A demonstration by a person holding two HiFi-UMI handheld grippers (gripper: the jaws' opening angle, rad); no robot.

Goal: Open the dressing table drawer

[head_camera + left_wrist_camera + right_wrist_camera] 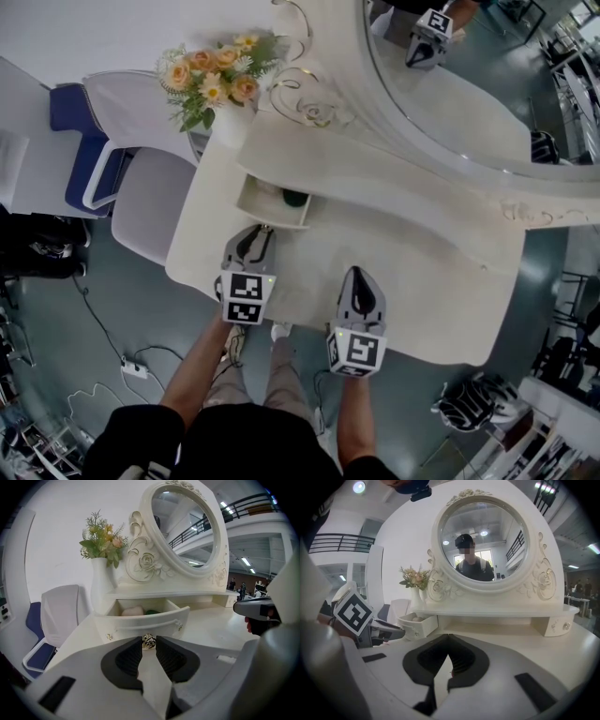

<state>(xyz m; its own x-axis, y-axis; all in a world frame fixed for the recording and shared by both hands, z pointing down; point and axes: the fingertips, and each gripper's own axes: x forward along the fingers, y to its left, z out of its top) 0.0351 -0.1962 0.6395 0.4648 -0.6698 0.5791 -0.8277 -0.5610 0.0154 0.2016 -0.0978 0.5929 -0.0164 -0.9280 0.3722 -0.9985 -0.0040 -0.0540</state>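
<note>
At the table's near edge, 2 grippers. The left gripper is clamped on the small metal knob of the drawer. The right gripper has its jaws pressed together, empty, over the tabletop. The drawer's pulled out at the left end, under the shelf. Left gripper view shows 2 items inside: 1 pale lump, 1 green thing. Only the right gripper view shows a 2nd drawer, closed, far right. Behind: 1 vase of flowers, 1 oval mirror.
</note>
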